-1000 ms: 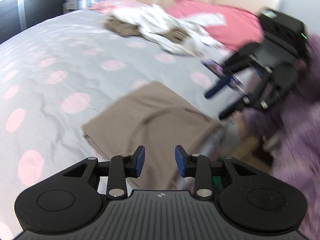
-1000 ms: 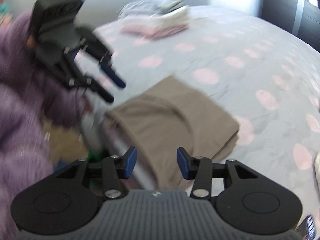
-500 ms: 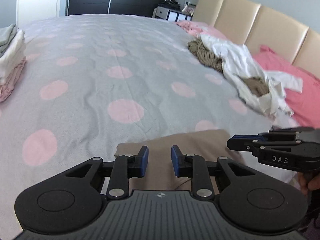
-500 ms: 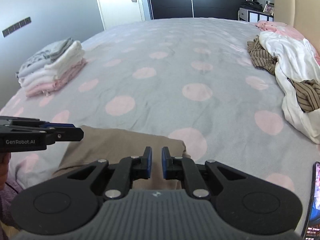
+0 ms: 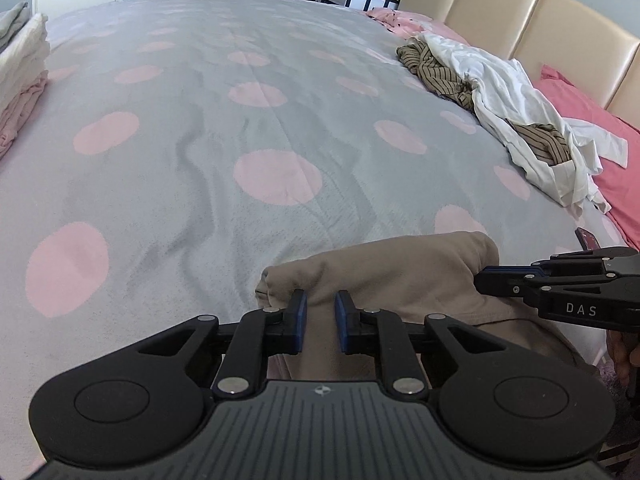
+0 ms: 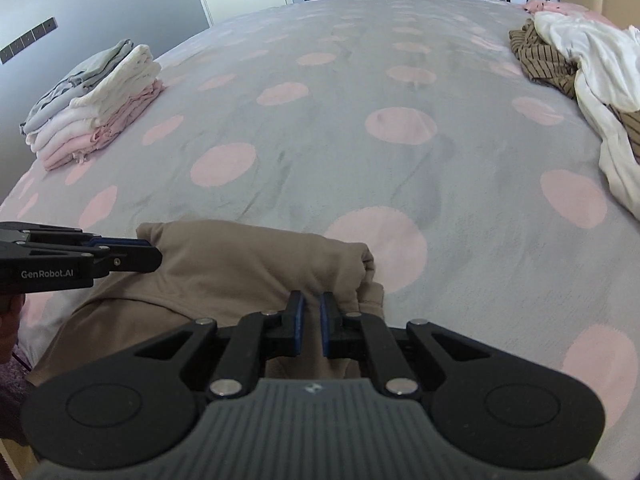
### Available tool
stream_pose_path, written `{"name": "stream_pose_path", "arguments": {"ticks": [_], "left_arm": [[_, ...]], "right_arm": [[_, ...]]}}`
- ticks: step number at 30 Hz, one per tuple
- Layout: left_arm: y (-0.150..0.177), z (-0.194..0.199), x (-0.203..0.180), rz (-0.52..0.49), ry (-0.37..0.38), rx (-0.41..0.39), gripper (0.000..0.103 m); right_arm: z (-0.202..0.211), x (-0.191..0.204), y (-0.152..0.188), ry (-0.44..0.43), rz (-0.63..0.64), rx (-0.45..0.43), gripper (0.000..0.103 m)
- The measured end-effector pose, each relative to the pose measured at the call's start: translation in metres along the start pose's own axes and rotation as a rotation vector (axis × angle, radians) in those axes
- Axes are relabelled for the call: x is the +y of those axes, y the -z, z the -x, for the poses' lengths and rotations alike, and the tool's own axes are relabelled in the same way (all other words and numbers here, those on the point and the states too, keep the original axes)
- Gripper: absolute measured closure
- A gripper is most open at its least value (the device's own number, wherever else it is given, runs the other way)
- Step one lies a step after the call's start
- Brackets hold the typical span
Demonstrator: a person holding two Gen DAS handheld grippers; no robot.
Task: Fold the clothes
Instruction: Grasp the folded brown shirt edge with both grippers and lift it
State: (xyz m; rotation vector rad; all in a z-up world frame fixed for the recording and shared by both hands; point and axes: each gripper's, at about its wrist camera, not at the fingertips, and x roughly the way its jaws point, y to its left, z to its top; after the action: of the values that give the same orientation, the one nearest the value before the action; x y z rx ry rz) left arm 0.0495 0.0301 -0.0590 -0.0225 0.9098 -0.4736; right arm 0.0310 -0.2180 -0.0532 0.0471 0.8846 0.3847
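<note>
shirt [image 5: 400, 280] pinched by both grippers, left [image 5: 321, 322] and right [image 6: 311, 322]; uneven lift could undo fold.

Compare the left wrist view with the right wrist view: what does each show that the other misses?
Left wrist only: the beige headboard and pink pillow.
Right wrist only: the whole folded stack, merely an edge in the left view.
Both: the tan garment, held at each end by the left gripper and right gripper, and the unfolded pile.
</note>
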Motion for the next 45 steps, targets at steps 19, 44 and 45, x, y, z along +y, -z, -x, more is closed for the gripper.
{"name": "stream_pose_path", "arguments": {"ticks": [19, 44, 45], "left_arm": [[0.011, 0.038, 0.014, 0.169, 0.049, 0.016, 0.057], [0.037, 0.006, 0.024, 0.292, 0.146, 0.122, 0.056], [0.037, 0.006, 0.023, 0.282, 0.146, 0.116, 0.057]], "right_arm": [[0.040, -0.025, 0.000, -0.026, -0.136, -0.007, 0.061], [0.007, -0.035, 0.023, -0.122, -0.251, 0.108, 0.052], [0.006, -0.035, 0.023, -0.131, -0.255, 0.103, 0.054]]}}
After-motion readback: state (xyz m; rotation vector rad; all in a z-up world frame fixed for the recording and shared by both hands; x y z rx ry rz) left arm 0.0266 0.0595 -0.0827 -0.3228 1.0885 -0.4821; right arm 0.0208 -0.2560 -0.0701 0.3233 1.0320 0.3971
